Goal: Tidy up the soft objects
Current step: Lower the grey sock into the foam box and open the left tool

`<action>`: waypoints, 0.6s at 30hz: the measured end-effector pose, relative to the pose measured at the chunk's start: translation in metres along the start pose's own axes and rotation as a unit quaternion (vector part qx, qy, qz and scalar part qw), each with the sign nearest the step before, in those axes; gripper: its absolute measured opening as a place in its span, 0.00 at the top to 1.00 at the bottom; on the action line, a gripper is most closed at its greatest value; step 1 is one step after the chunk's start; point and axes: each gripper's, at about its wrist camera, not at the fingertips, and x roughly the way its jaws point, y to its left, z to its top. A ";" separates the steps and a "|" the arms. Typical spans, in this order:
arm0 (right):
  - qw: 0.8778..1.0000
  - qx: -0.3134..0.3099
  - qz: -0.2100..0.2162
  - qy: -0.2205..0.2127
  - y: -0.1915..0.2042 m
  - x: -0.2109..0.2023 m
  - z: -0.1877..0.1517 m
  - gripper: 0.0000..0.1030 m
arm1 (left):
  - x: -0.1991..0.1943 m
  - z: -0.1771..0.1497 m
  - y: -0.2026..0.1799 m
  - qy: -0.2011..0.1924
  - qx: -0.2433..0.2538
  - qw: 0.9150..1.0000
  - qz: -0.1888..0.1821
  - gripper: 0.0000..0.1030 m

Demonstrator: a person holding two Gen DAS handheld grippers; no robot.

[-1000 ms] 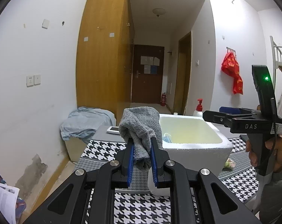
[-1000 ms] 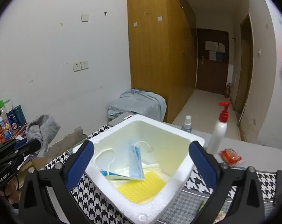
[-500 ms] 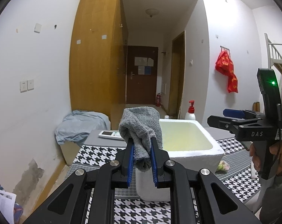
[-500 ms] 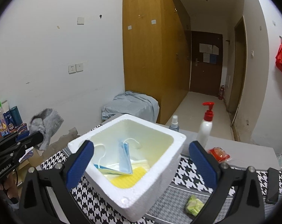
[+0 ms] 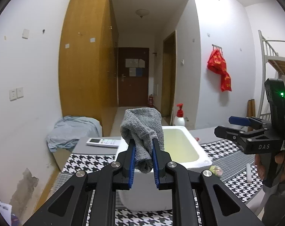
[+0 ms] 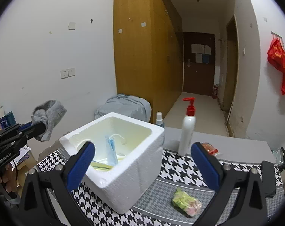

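**Grey cloth held up beside the foam box**

At the left, the left gripper point(image 5: 143, 162) has its jaws pressed narrow on a grey knitted cloth point(image 5: 142, 131); the cloth bunches above the blue pads and its lower end hangs just below them, in the air, short of the white foam box point(image 6: 123, 162). In the right wrist view the same cloth point(image 6: 48, 116) shows at the left edge, left of the box and apart from it. The hand under that gripper is dark and mostly cut off by the frame.

The box stands on the bench point(image 6: 180, 171) with its houndstooth cover. Inside lie a blue face mask point(image 6: 110, 150) and something yellow, largely hidden behind the near wall.

Further right, the right gripper point(image 6: 142, 165) has its jaws wide and nothing between them. A crumpled green and pink item point(image 6: 185, 203) lies on the bench near the right jaw; what it is cannot be made out.
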 end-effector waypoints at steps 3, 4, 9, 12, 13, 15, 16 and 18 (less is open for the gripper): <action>1.000 0.000 -0.008 -0.001 -0.004 -0.007 -0.003 0.00 | 0.005 0.002 -0.004 0.003 0.002 1.000 -0.007 0.83; 1.000 0.000 -0.011 -0.002 -0.005 -0.010 -0.004 0.00 | 0.007 0.002 -0.005 0.004 0.003 1.000 -0.009 0.83; 1.000 0.006 -0.026 -0.007 -0.015 -0.021 -0.009 0.00 | 0.017 0.007 -0.010 0.010 0.010 1.000 -0.016 0.83; 0.999 0.012 -0.039 -0.004 -0.024 -0.024 -0.013 0.00 | 0.022 0.009 -0.015 0.012 0.013 1.000 -0.023 0.83; 0.999 0.013 -0.043 -0.003 -0.026 -0.026 -0.015 0.00 | 0.023 0.009 -0.015 0.011 0.012 1.000 -0.024 0.83; 0.999 0.014 -0.048 -0.002 -0.029 -0.028 -0.018 0.00 | 0.028 0.012 -0.016 0.013 0.012 1.000 -0.026 0.83; 0.999 0.015 -0.050 -0.002 -0.030 -0.030 -0.018 0.00 | 0.030 0.013 -0.017 0.014 0.013 0.999 -0.026 0.83; 0.998 0.017 -0.055 -0.002 -0.033 -0.032 -0.021 0.00 | 0.034 0.014 -0.017 0.017 0.014 0.999 -0.025 0.83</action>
